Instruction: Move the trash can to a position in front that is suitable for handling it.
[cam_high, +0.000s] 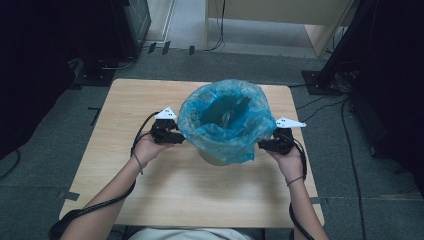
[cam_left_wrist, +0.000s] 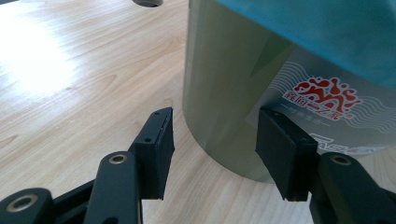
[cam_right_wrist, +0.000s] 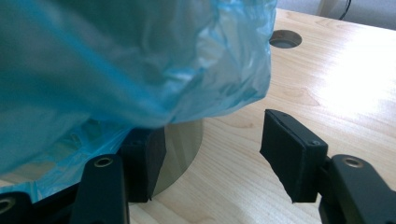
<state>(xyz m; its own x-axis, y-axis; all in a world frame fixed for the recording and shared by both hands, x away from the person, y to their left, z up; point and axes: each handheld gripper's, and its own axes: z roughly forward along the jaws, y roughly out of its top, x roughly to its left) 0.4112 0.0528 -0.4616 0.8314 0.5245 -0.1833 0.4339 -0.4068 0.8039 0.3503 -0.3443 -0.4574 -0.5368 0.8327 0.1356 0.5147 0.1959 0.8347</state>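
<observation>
A pale round bin (cam_high: 212, 157) lined with a blue plastic bag (cam_high: 225, 120) stands at the middle of the wooden table (cam_high: 200, 195). My left gripper (cam_high: 181, 138) is at the bin's left side and my right gripper (cam_high: 261, 146) at its right side. In the left gripper view the gripper (cam_left_wrist: 215, 119) is open just short of the bin wall (cam_left_wrist: 224, 84), which bears a red logo (cam_left_wrist: 322, 95) under the bag's hem (cam_left_wrist: 327, 32). In the right gripper view the gripper (cam_right_wrist: 212, 128) is open; the bag (cam_right_wrist: 116, 60) hangs over its left jaw, with the bin (cam_right_wrist: 184, 140) beside that jaw.
The table top has a round cable hole (cam_right_wrist: 285, 38) near its far edge. Bare table lies in front of the bin toward the person. Dark equipment (cam_high: 130, 25), floor cables (cam_high: 320, 107) and a pale desk (cam_high: 280, 20) stand around the table.
</observation>
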